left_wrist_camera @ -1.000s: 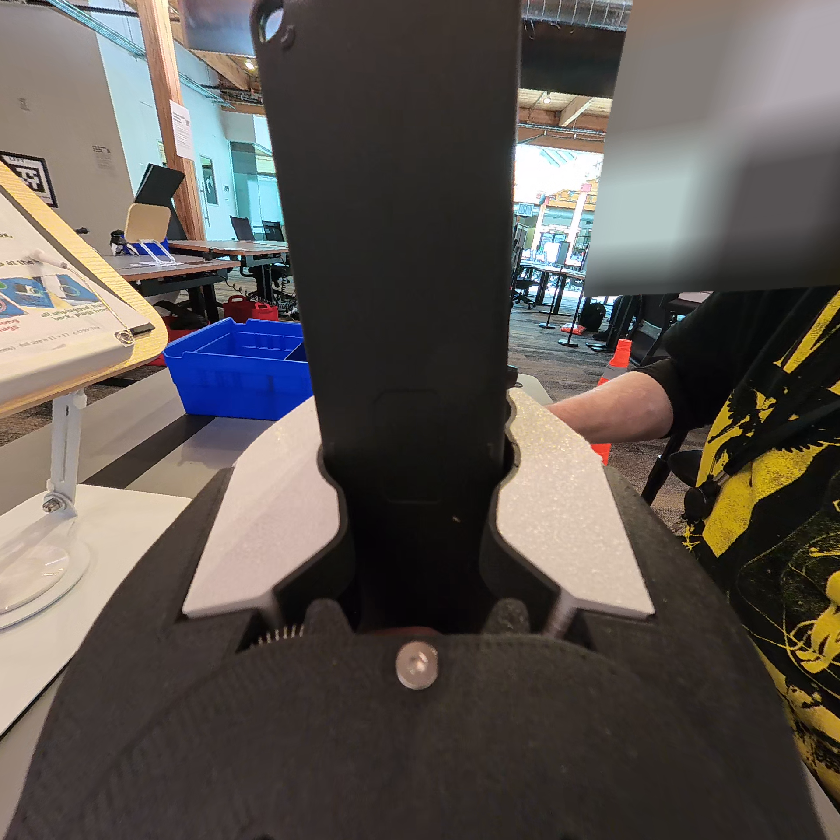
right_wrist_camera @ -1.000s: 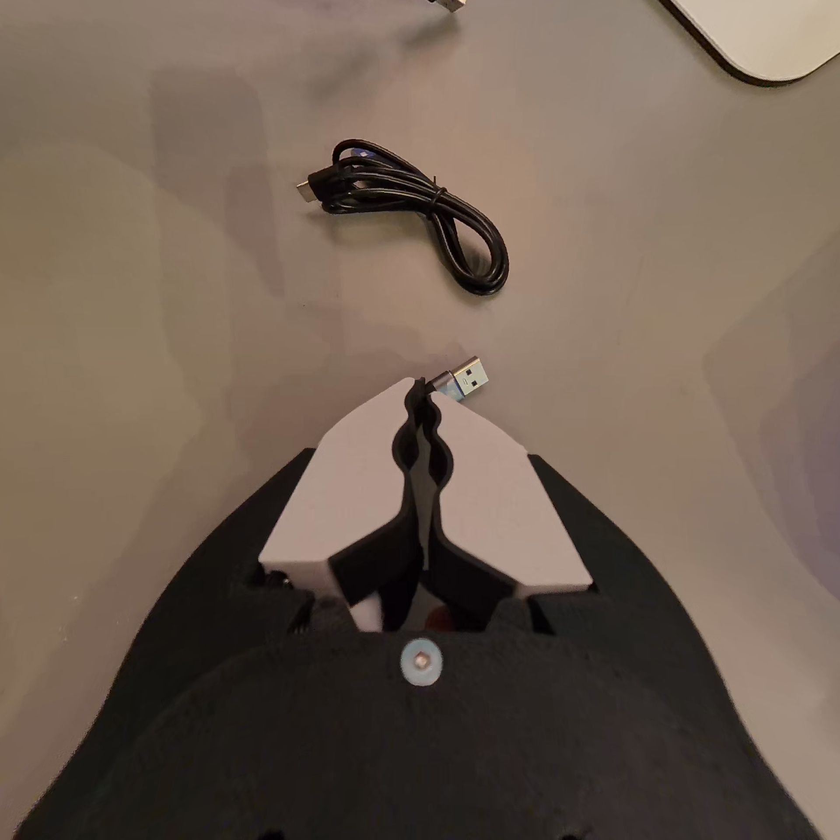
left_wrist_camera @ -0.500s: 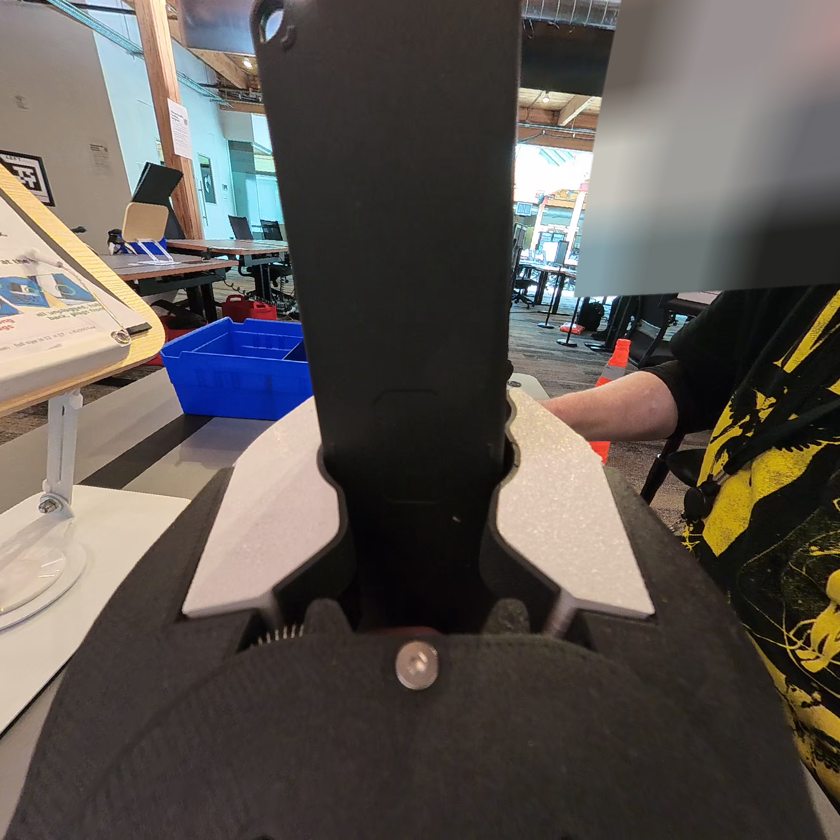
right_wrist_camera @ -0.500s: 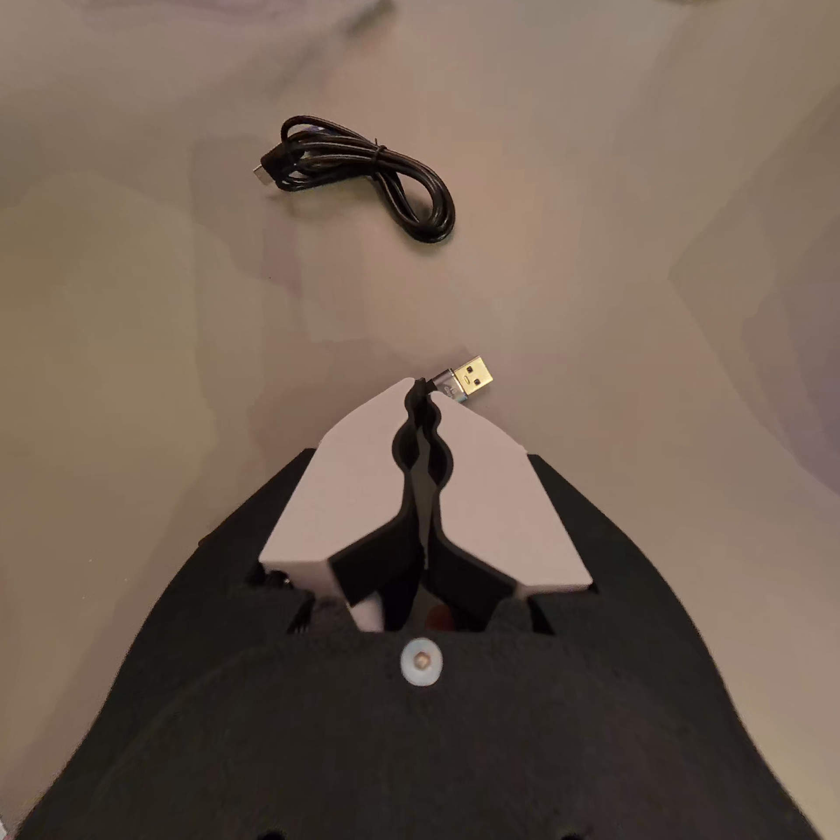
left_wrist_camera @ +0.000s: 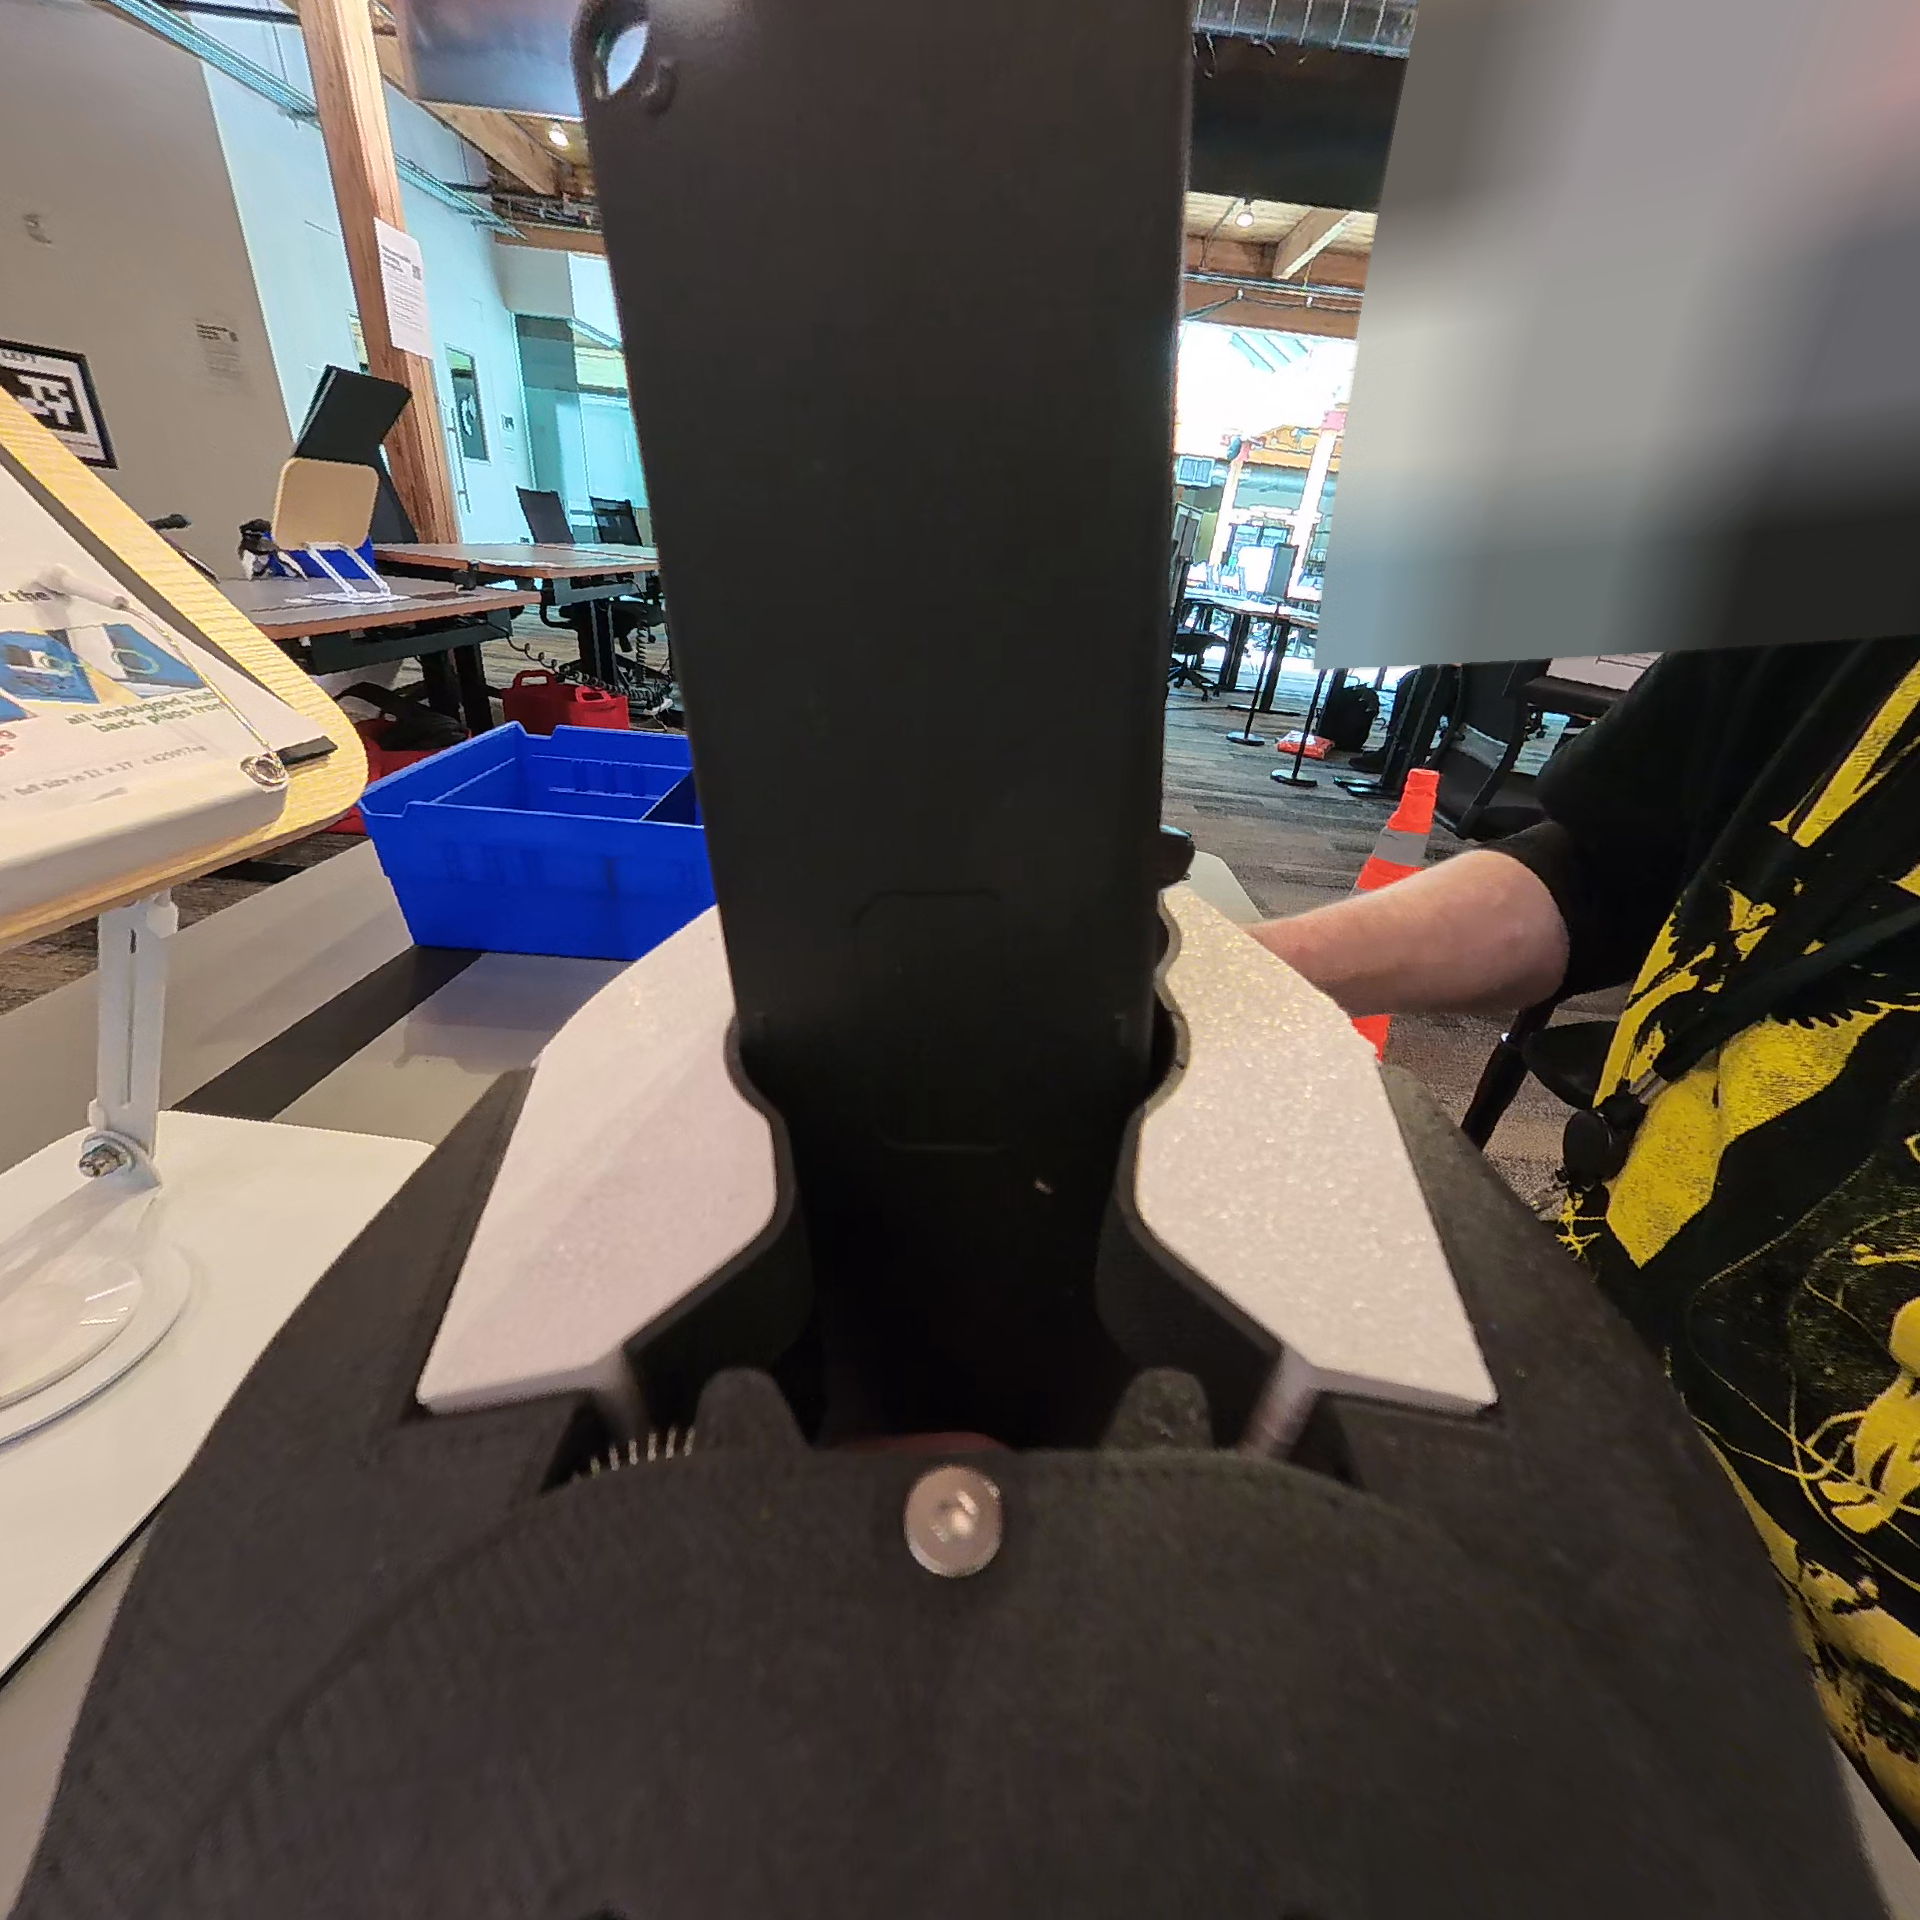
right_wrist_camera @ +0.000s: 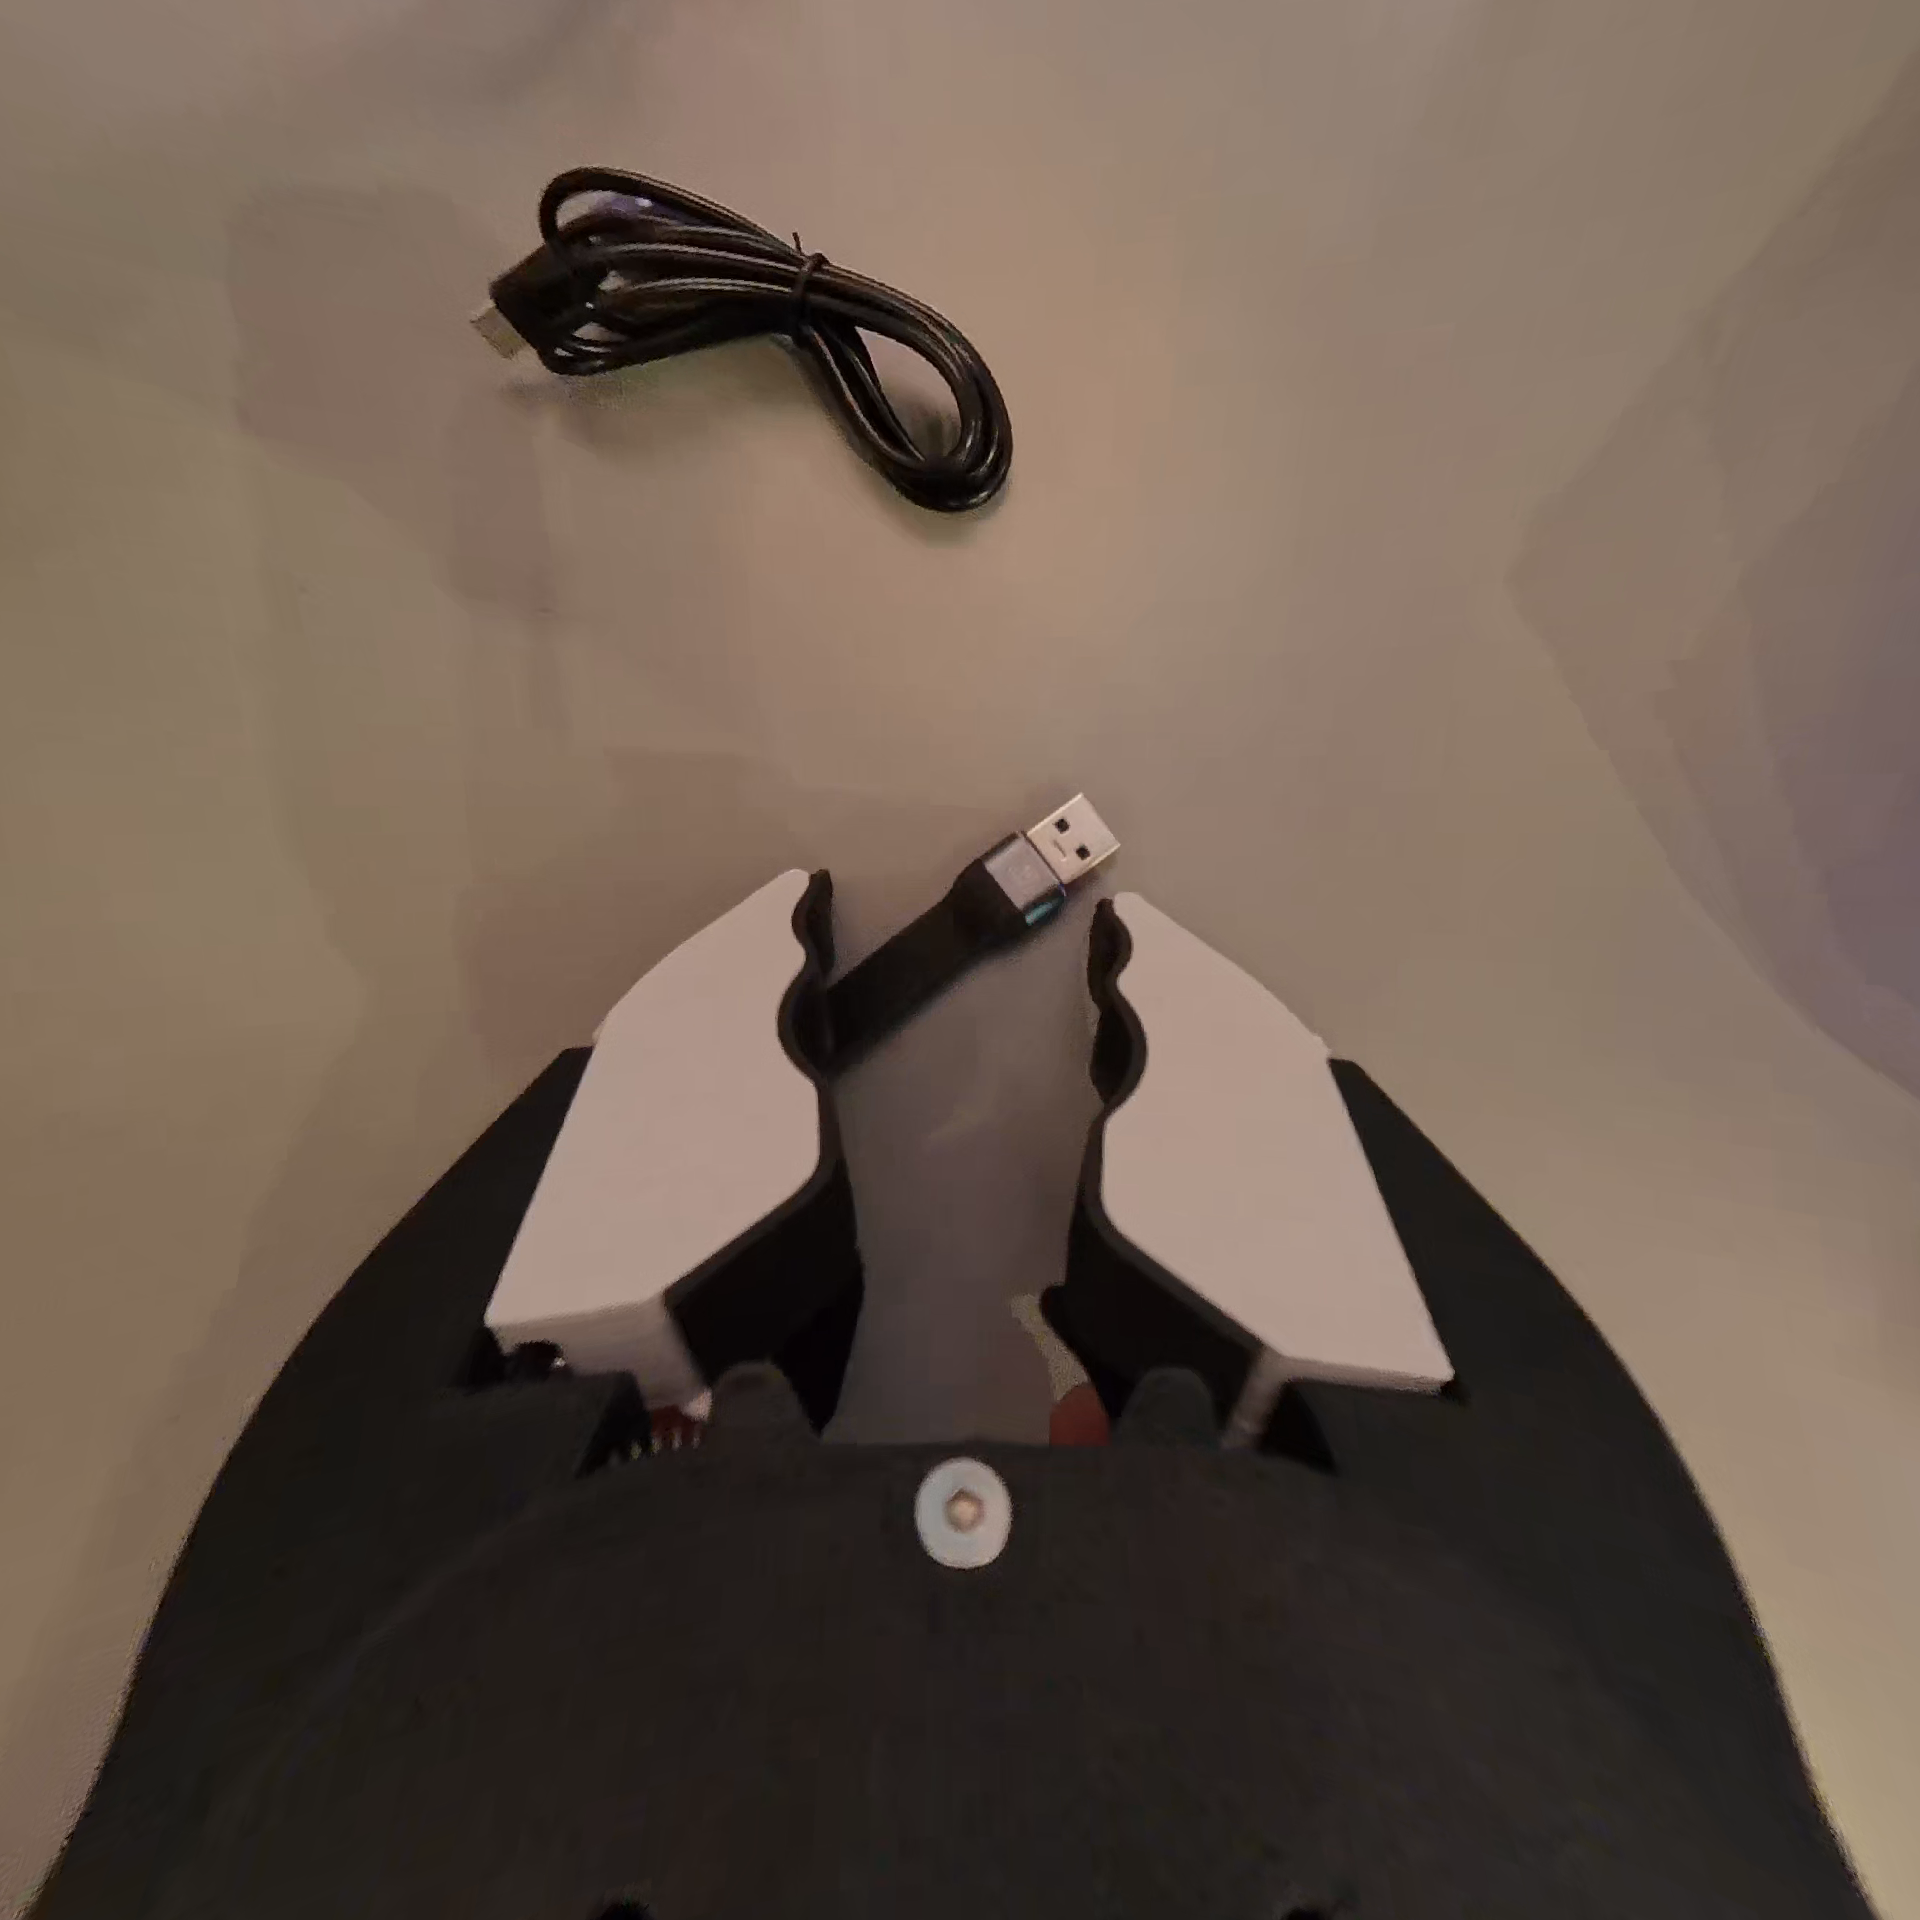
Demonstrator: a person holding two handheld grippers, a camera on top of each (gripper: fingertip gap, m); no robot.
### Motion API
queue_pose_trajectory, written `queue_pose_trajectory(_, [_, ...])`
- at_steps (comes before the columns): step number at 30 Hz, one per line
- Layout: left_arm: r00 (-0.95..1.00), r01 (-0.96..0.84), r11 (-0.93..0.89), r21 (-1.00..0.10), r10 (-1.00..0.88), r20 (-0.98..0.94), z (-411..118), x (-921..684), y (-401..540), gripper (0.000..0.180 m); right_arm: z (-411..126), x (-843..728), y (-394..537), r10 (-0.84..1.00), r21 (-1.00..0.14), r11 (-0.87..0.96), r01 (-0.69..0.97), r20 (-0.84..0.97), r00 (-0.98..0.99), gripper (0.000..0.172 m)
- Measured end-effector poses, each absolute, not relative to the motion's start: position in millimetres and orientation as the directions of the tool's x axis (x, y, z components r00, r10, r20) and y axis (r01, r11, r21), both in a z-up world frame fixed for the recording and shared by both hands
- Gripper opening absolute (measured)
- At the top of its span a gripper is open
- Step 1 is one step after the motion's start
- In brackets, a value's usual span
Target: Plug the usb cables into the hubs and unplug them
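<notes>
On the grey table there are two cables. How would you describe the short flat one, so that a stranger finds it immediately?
Start at the grey table, then find the right gripper, open. The short flat black cable lies between its fingers. Unlike the tied, coiled black cable farther away, it is straight and ends in a bare silver USB plug.

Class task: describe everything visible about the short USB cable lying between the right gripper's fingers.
The short USB cable is a flat black strap ending in a grey metal-looking collar and a silver USB-A plug pointing up-right. It lies slanted on the grey table, between the open right gripper fingers; its lower end disappears behind the left finger.
</notes>
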State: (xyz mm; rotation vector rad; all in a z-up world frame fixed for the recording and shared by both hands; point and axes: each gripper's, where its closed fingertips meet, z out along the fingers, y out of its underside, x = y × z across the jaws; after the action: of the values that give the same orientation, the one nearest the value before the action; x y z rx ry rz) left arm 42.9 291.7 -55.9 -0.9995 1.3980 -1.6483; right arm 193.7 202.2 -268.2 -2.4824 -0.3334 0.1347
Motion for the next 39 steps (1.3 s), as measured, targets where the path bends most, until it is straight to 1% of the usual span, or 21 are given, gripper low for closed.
queue_pose_trajectory(2, [-0.42, 0.053, -0.131, -0.99, -0.902, 0.097, -56, 43, 292, 0.068, -268, 190, 207, 0.266, -0.601, -0.774, 0.202, -0.019, 0.964, 0.043])
queue_pose_trajectory(3, [-0.419, 0.053, -0.131, -0.99, -0.903, 0.097, -56, 43, 292, 0.068, -268, 188, 209, 0.27, -0.607, -0.768, 0.203, -0.02, 0.963, 0.037])
queue_pose_trajectory(5, [-0.419, 0.056, -0.13, -0.99, -0.903, 0.095, -55, 42, 292, 0.068, -268, 184, 211, 0.28, -0.623, -0.755, 0.208, -0.02, 0.96, 0.018])
queue_pose_trajectory(9, [-0.421, 0.062, -0.13, -0.99, -0.902, 0.092, -53, 40, 292, 0.068, -268, 182, 212, 0.304, -0.624, -0.746, 0.232, -0.009, 0.953, 0.016])
queue_pose_trajectory(14, [-0.425, 0.065, -0.127, -0.99, -0.901, 0.088, -52, 40, 290, 0.068, -266, 172, 214, 0.36, -0.658, -0.715, 0.237, -0.056, 0.931, 0.016])
queue_pose_trajectory(17, [-0.43, 0.065, -0.128, -0.99, -0.898, 0.088, -52, 40, 289, 0.068, -256, 164, 218, 0.406, -0.694, -0.682, 0.231, -0.097, 0.909, 0.016])
queue_pose_trajectory(21, [-0.456, 0.071, -0.14, -0.988, -0.885, 0.093, -51, 42, 285, 0.068, -222, 146, 226, 0.514, -0.757, -0.609, 0.236, -0.15, 0.845, 0.015])
queue_pose_trajectory(26, [-0.488, 0.076, -0.148, -0.986, -0.868, 0.092, -51, 44, 278, 0.068, -163, 111, 237, 0.685, -0.821, -0.453, 0.346, -0.072, 0.725, 0.015])
queue_pose_trajectory(32, [-0.505, 0.056, -0.143, -0.988, -0.858, 0.095, -56, 48, 273, 0.068, -115, 63, 246, 0.849, -0.823, -0.299, 0.482, 0.001, 0.529, 0.015])
queue_pose_trajectory(36, [-0.517, 0.032, -0.118, -0.992, -0.852, 0.085, -61, 50, 267, 0.068, -92, 44, 254, 0.908, -0.818, -0.237, 0.525, 0.006, 0.419, 0.015])
queue_pose_trajectory(39, [-0.525, 0.0, -0.094, -0.996, -0.847, 0.08, -67, 53, 262, 0.068, -85, 40, 259, 0.935, -0.783, -0.22, 0.582, 0.001, 0.354, 0.015])
